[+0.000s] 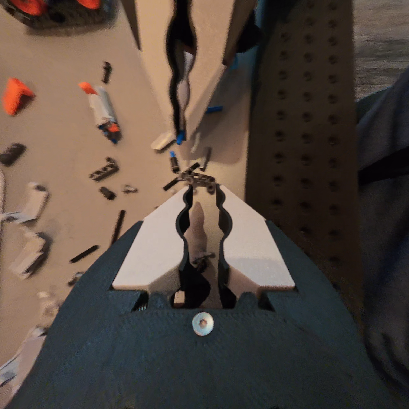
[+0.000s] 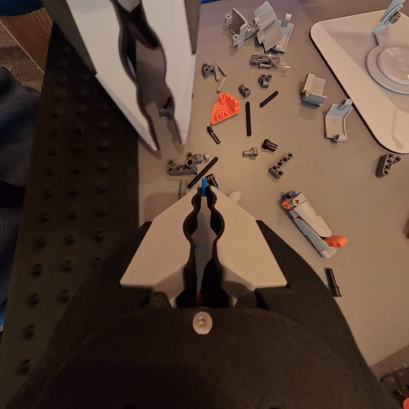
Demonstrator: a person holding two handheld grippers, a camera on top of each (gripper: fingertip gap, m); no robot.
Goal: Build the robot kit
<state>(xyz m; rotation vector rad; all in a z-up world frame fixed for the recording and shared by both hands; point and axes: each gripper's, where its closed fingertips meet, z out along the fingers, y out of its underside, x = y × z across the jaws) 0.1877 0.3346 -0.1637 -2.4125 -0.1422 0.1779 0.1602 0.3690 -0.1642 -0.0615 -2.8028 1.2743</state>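
Note:
My right gripper is shut on a small blue pin and holds it just above the grey table. In the left wrist view it comes down from the top with the blue pin at its tips. My left gripper is open, with its tips just short of a dark grey beam assembly. In the right wrist view the left gripper hangs above that assembly. A small dark piece shows in the gap between its fingers; I cannot tell if it touches them.
A black studded board lies along the table edge, also in the left wrist view. Loose black axles, grey connectors, an orange panel and a grey-and-orange assembly are scattered about. A white tray stands at the right. The tips of one gripper are about 5 cm away from the tips of the other.

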